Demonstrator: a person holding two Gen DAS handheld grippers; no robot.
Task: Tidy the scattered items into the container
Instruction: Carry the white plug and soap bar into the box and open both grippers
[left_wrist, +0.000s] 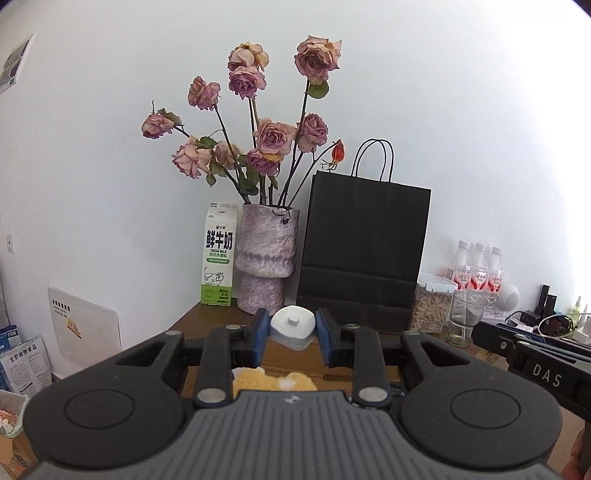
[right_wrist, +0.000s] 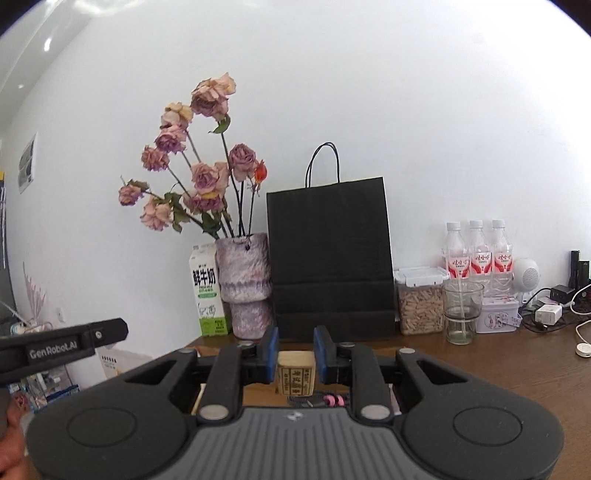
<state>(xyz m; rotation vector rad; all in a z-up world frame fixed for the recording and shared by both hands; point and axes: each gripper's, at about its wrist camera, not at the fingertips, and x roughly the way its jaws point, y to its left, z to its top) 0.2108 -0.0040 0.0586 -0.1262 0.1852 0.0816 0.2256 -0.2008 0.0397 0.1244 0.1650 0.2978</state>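
My left gripper (left_wrist: 291, 334) is shut on a small white and clear plastic jar with a knobbed lid (left_wrist: 293, 326), held above an open cardboard box (left_wrist: 295, 360). A yellow fuzzy item (left_wrist: 273, 382) lies in the box below it. My right gripper (right_wrist: 295, 354) is shut on a small wooden block with printed characters (right_wrist: 295, 373), also held above the cardboard box (right_wrist: 258, 393). A pink beaded item (right_wrist: 332, 400) lies in the box under it. The right gripper's body shows at the right edge of the left wrist view (left_wrist: 535, 358).
On the wooden table (right_wrist: 498, 369) by the wall stand a milk carton (left_wrist: 218, 254), a vase of dried roses (left_wrist: 266, 258), a black paper bag (left_wrist: 364, 247), a jar of pellets (right_wrist: 419, 301), a glass (right_wrist: 461, 310), three bottles (right_wrist: 476, 254) and cables (right_wrist: 554, 310).
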